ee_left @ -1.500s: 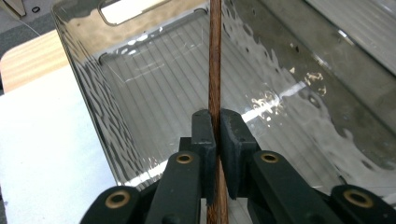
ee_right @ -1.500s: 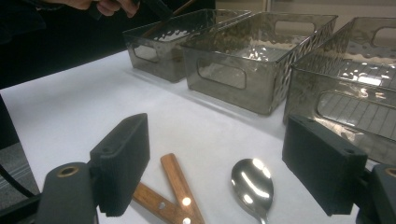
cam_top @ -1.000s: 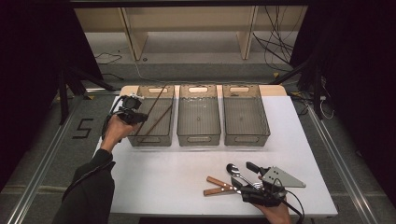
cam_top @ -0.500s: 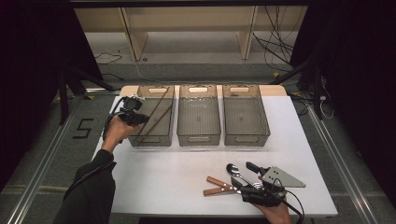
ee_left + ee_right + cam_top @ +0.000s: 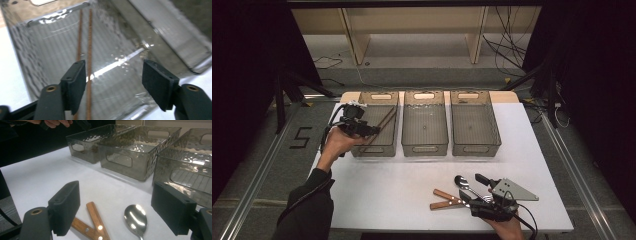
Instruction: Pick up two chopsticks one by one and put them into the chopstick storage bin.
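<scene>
High view, listed left to right: left hand-held gripper point(image 5: 371, 131) over the left bin point(image 5: 384, 148), jaws apart and just opened, nothing pinched; two brown chopsticks point(image 5: 383, 123) lying in that bin, running past the left jaw in the left gripper view point(image 5: 89, 50). Middle bin point(image 5: 424, 146) and right bin point(image 5: 474, 146), set side by side on the white tabletop point(image 5: 397, 190). Near the front edge: two wooden-handled utensils point(image 5: 447, 199), crossed; a metal spoon point(image 5: 462, 182) just beside them. Right hand-held gripper point(image 5: 472, 190) low over the spoon, jaws wide, pads not touching it.
</scene>
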The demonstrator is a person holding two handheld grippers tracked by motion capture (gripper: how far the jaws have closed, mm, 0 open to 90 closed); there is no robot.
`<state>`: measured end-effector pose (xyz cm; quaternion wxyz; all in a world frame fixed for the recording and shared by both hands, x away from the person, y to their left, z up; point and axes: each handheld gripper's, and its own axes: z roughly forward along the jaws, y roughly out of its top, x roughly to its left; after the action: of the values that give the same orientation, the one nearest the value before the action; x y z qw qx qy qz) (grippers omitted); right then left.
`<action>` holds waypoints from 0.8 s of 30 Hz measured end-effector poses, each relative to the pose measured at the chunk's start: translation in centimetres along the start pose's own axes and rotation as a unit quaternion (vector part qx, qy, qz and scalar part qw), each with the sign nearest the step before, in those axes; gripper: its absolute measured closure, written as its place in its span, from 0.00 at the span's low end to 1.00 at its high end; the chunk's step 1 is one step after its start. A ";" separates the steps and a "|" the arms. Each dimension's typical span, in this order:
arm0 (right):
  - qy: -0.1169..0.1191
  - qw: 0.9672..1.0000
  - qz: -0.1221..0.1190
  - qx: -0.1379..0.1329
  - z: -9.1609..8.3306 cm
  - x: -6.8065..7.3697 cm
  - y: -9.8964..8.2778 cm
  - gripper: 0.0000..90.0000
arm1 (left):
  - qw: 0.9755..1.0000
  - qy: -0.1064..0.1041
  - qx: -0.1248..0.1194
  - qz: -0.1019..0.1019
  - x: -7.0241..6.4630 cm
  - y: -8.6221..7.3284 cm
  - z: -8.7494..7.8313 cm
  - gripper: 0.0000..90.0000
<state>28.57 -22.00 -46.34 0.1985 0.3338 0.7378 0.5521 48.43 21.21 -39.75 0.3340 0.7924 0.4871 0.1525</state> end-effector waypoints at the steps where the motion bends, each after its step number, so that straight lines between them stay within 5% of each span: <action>1: 0.000 1.000 0.000 0.000 0.0 0.0 0.0 0.27 | 1.000 -0.004 -0.005 0.001 -0.3 -0.2 -0.2 0.37; 15: 0.002 1.000 0.000 0.002 -0.1 0.0 0.0 0.27 | 0.997 -0.044 -0.056 0.004 -3.4 -3.4 -1.8 0.27; 24: 0.000 1.000 0.007 0.005 -0.1 -0.4 -0.2 0.27 | 0.996 -0.056 -0.064 0.005 -4.3 -5.5 -1.5 0.23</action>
<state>28.76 -22.37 -46.52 0.1930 0.3396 0.7386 0.5494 41.84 19.66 -42.05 0.4098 0.7795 0.4526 0.1400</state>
